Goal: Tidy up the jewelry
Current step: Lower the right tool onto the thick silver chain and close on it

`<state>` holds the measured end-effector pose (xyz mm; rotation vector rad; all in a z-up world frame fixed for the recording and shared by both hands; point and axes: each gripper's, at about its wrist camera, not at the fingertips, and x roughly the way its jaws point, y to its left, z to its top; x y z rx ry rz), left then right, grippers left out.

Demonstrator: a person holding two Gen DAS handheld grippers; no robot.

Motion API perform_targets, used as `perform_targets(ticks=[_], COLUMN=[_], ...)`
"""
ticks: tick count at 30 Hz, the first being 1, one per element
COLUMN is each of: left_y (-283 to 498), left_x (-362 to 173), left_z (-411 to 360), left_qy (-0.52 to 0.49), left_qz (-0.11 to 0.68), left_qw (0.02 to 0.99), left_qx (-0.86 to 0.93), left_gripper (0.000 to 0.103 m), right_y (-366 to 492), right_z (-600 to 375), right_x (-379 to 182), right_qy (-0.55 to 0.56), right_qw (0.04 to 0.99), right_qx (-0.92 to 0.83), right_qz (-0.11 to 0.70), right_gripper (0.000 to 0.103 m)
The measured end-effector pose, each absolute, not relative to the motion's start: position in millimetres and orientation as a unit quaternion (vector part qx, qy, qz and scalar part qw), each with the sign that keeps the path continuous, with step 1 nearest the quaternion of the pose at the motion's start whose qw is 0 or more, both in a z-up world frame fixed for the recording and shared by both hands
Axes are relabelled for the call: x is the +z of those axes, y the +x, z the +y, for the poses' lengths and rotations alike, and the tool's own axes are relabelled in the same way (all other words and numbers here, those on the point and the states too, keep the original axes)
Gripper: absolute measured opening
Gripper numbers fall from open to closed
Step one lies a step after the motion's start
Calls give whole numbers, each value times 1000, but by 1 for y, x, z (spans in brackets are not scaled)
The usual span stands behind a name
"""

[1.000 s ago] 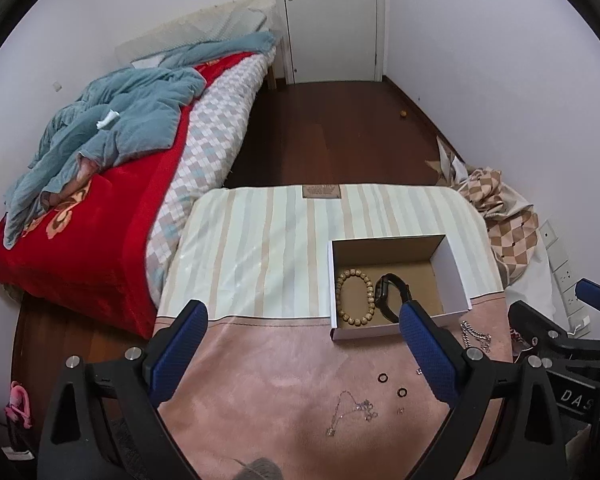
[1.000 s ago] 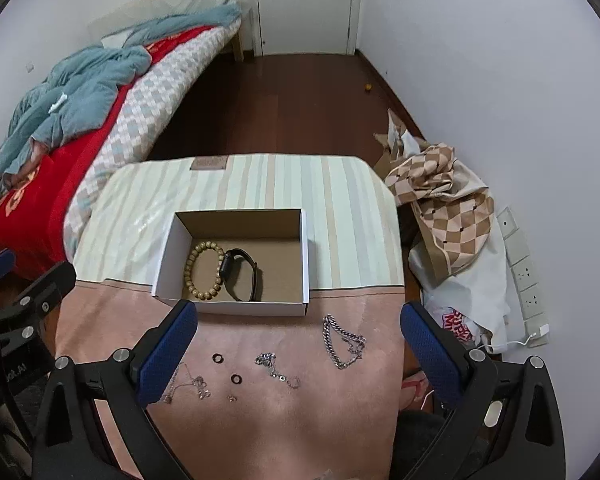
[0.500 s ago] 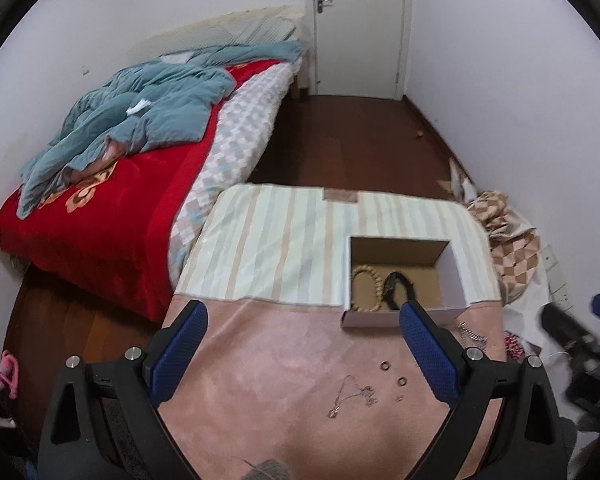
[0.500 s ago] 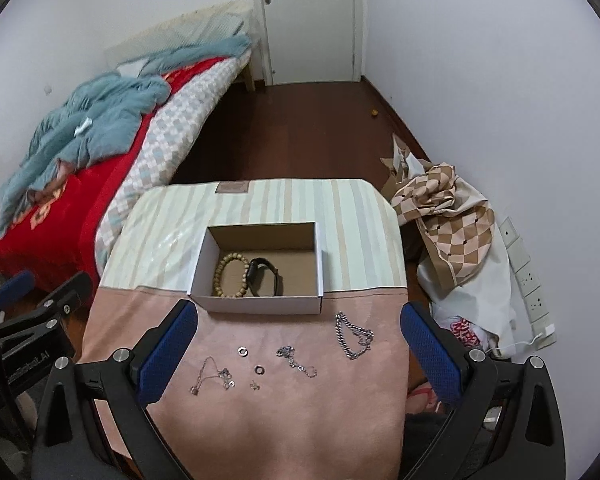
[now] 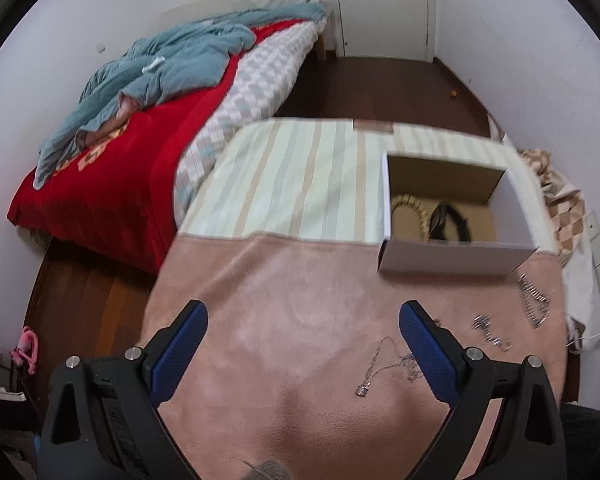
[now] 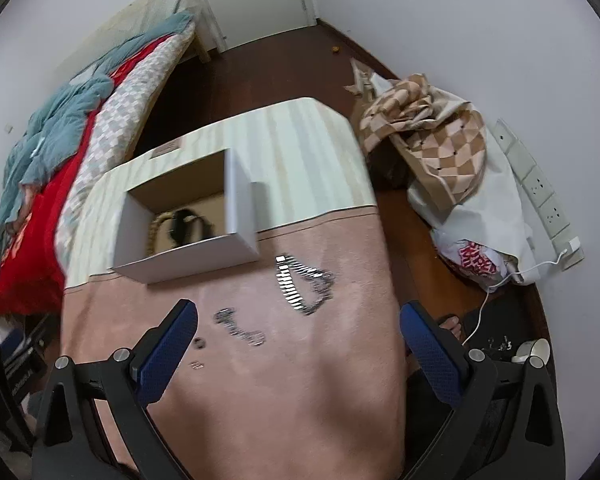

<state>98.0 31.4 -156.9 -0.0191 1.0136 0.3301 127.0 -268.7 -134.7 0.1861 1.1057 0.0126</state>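
Left gripper point(image 5: 303, 322) fingers spread, empty, above pink cloth point(image 5: 284, 300); thin necklace point(image 5: 384, 364) beside right finger; box point(image 5: 452, 256) beyond.

The counter point(image 5: 300, 320) is pink in front, green-and-beige striped behind. The box point(image 5: 452, 258) is white outside, brown inside. Blue pads point(image 6: 168, 350) line the black tongs. The bed point(image 5: 112, 184) is red.
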Motion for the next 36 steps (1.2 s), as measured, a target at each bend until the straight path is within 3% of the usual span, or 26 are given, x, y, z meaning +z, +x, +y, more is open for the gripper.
perform_targets(ticks=[2,7,20,22,23,36], left_y=[101,111,124,122,122,138], left_x=[-172,-205,-237,-240,-241,-241], left_z=[29,23,36,41,42,-33], left_qy=[-2,11,21,18,17,8], left_qz=[486,503,536,543,545,568], left_qw=[859,851,832,828,826,823], left_qx=[158,150,142,143,145,17], left_gripper=[98,98,98,98,98,97], right_y=[131,147,176,178,178,145], right_z=[-275,-276,-207,-202,-200,-242], right_x=[-150,-199,-250,-251,-251,-222], right_qy=[89,72,-42,-50,-51,65], right_qw=[844,830,831,834,834,845], right_qx=[1,-3,43,49,49,63], right_qz=[530,553,554,547,547,527], right_gripper=[96,69,39,11,8,8])
